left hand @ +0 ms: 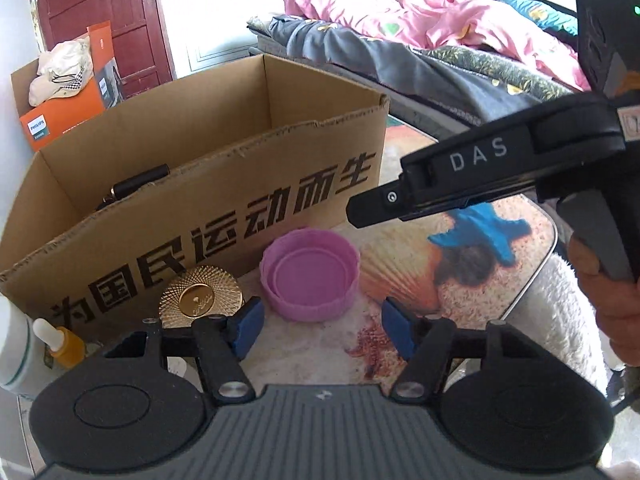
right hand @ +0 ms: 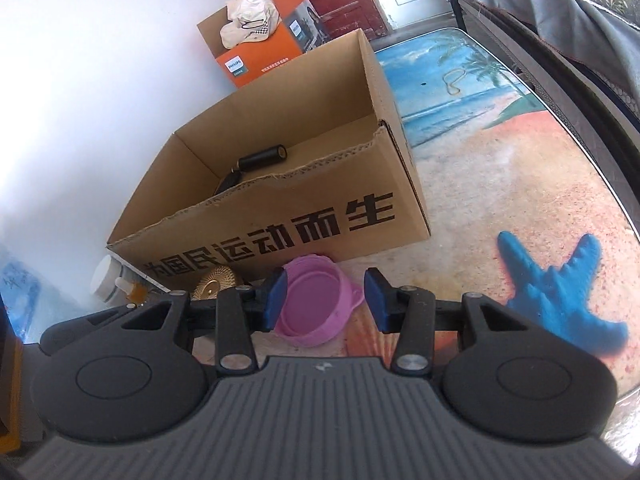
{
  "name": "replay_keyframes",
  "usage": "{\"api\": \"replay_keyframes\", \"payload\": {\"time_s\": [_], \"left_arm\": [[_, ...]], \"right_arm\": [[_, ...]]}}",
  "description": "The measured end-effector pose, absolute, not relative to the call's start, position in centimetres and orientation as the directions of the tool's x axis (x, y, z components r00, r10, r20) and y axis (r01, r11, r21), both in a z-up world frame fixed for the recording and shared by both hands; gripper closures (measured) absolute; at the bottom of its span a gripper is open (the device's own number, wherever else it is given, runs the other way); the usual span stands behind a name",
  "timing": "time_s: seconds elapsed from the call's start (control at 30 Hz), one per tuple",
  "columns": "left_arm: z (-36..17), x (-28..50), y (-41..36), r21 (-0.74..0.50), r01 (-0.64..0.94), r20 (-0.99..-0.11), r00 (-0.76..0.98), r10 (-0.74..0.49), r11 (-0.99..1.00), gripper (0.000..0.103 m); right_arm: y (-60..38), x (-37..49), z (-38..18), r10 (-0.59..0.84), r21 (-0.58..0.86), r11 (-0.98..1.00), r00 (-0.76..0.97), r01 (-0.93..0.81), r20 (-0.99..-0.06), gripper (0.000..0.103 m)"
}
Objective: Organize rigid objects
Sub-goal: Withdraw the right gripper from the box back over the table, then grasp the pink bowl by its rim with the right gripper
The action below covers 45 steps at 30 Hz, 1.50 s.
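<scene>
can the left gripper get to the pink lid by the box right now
Probably yes. The left gripper is open and empty, the pink lid lies just ahead on the table, and nothing sits between them. The gold disc is off to one side.

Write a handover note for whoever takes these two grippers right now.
Left gripper: open, empty, over the table in front of the pink lid.
Right gripper: open, empty; the pink lid shows between its fingers, untouched.
Cardboard box: open on the table, with a black cylinder already inside.
Still outside, along the box's front wall: pink lid, gold disc, small orange dropper bottle, white container.
Left to do: probably move those into the box, pink lid likely first.
</scene>
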<state>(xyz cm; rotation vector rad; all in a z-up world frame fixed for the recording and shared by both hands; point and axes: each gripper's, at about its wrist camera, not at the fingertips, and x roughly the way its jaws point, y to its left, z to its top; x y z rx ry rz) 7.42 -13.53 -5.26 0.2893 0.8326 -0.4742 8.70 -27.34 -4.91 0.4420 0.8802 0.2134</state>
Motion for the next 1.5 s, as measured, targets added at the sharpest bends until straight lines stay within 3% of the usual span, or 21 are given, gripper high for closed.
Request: {"api": "replay_keyframes", "payload": {"time_s": [0.27,0.37,0.43,0.53,0.77,1.07,1.33,1.5], "left_arm": [[-7.6,8.6,-14.3,0.126,0.460,-0.766,0.608,-0.209,0.879,0.039],[-8.2,8.8,-14.7,0.135,0.465,-0.764,0.611,-0.207,0.875,0.040],[-8.5,8.9,-14.8,0.128,0.470,-0.767,0.605,-0.213,0.873,0.040],[-8.5,8.8,-14.8,0.125,0.480,-0.764,0.605,-0.224,0.868,0.040],[-8.8,9.5,-15.0,0.108,0.496,-0.775,0.585,-0.239,0.862,0.034],[-8.8,9.9,-15.3,0.111,0.483,-0.769,0.595,-0.233,0.869,0.035],[-4.6,7.1,-15.6,0.143,0.495,-0.700,0.663,-0.266,0.857,0.035],[0.3,6.0,-15.0,0.212,0.464,-0.605,0.754,-0.258,0.860,0.035]], "right_arm": [[-26.3,12.0,-6.3,0.370,0.413,0.908,0.584,-0.064,-0.723,0.061],[-25.9,12.8,-6.9,0.377,0.407,0.910,0.561,-0.075,-0.738,0.067],[-25.9,13.0,-7.2,0.394,0.420,0.904,0.545,-0.084,-0.740,0.080],[-26.0,12.6,-7.2,0.399,0.423,0.902,0.530,-0.082,-0.748,0.082],[-26.4,11.6,-7.5,0.370,0.402,0.914,0.526,-0.059,-0.765,0.081],[-26.7,11.2,-8.2,0.371,0.428,0.903,0.542,-0.022,-0.754,0.082],[-26.1,8.5,-3.4,0.326,0.384,0.922,0.618,-0.043,-0.715,0.082],[-25.1,8.1,2.2,0.337,0.352,0.927,0.704,-0.130,-0.625,0.082]]}}
